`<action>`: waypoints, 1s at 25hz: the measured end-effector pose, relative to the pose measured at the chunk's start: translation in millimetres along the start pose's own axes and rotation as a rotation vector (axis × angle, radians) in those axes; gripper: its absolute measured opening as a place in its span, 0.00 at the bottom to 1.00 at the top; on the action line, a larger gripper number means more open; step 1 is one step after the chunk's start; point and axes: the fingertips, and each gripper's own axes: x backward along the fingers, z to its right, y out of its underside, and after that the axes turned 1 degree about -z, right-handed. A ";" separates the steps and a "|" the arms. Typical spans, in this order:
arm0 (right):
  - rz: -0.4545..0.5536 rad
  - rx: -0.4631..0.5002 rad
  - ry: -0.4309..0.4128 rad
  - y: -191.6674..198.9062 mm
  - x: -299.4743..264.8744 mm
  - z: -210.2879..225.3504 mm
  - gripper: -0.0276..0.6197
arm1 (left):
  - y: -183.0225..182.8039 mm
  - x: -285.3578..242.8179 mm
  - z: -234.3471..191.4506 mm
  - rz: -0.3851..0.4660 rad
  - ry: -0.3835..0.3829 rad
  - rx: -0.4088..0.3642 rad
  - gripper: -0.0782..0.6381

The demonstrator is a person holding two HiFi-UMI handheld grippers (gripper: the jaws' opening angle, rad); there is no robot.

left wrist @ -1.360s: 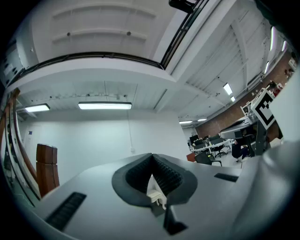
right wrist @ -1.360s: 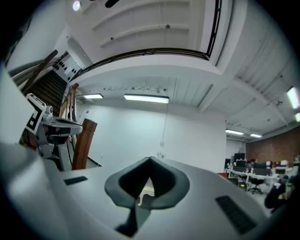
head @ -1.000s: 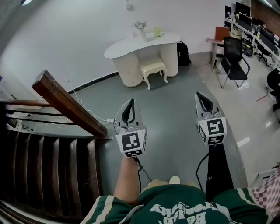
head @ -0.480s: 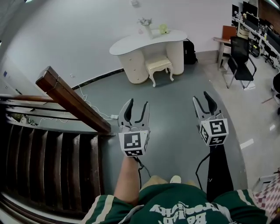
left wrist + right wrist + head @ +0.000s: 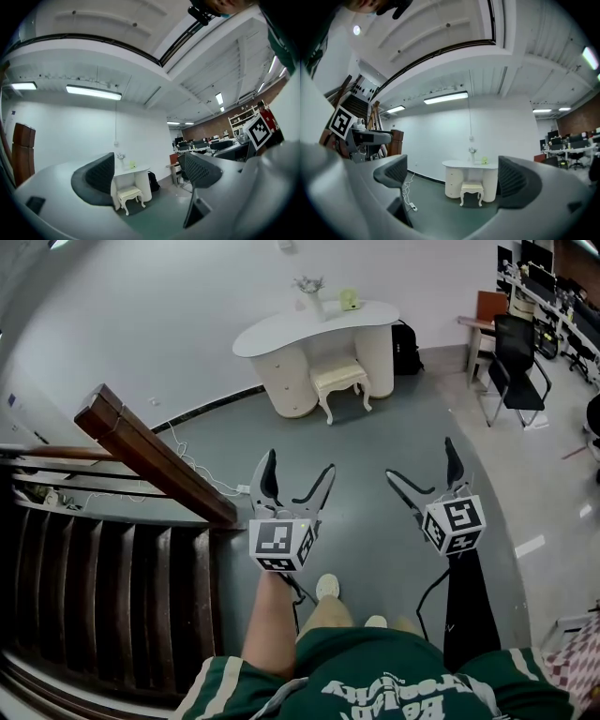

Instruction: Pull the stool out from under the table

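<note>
A small cream stool [image 5: 340,382] stands tucked partly under a white curved table [image 5: 309,320] against the far wall, several steps ahead of me. My left gripper [image 5: 298,465] and right gripper [image 5: 422,461] are held out side by side over the grey floor, far short of the stool. Both have just been opening their jaws and now stand open with nothing between them. The left gripper view frames the stool [image 5: 130,194] between its spread jaws. The right gripper view also has the stool [image 5: 472,190] and table [image 5: 471,165] between its pads.
A wooden banister [image 5: 150,454] and dark stairs [image 5: 103,587] fill the left. A power strip with cable [image 5: 239,491] lies on the floor near the banister's foot. A black backpack [image 5: 405,348] leans beside the table, and a black office chair [image 5: 514,362] stands at right.
Both grippers went from shut to wide open and dropped slightly. A shoe has come into view below the left gripper as the person steps forward.
</note>
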 end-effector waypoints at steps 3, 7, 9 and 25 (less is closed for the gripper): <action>0.013 -0.026 0.008 0.0 -9.6 5.3 0.97 | 0.9 -8.0 -7.4 0.010 0.005 0.014 0.74; 0.000 -0.013 0.006 8.8 -34.9 8.8 0.97 | 5.0 -27.0 -22.4 0.033 0.003 0.016 0.74; -0.004 -0.002 0.006 11.0 -53.6 11.1 0.97 | 8.8 -43.5 -31.8 0.034 0.015 0.008 0.74; -0.021 0.045 0.053 2.2 -267.7 70.7 0.96 | 31.8 -242.3 -157.7 0.052 0.076 0.043 0.73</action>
